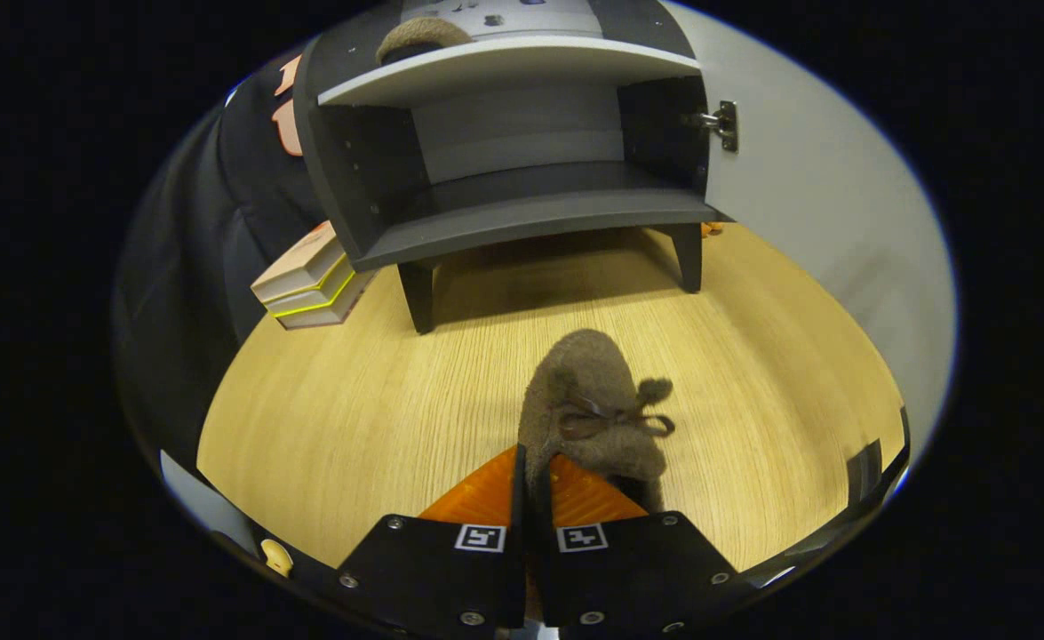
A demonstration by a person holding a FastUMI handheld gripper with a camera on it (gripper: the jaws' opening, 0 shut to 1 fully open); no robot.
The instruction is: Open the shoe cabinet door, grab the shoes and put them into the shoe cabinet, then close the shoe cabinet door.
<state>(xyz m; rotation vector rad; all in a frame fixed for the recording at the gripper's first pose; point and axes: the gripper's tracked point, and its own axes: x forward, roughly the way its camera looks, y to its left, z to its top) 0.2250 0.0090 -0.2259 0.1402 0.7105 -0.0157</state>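
Between closed fingers (532, 480): shoe (594, 409) pinched, toe projecting ahead.

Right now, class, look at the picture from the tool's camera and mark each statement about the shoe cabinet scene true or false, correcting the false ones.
1. The cabinet door is open. True.
2. The tool is open and holds nothing. False: its fingers are shut on the brown shoe.
3. The lower shelf of the cabinet already holds a shoe. False: it is bare.
4. A stack of books lies beside the cabinet's left side. True.
5. The cabinet stands on dark legs on the wooden floor. True.
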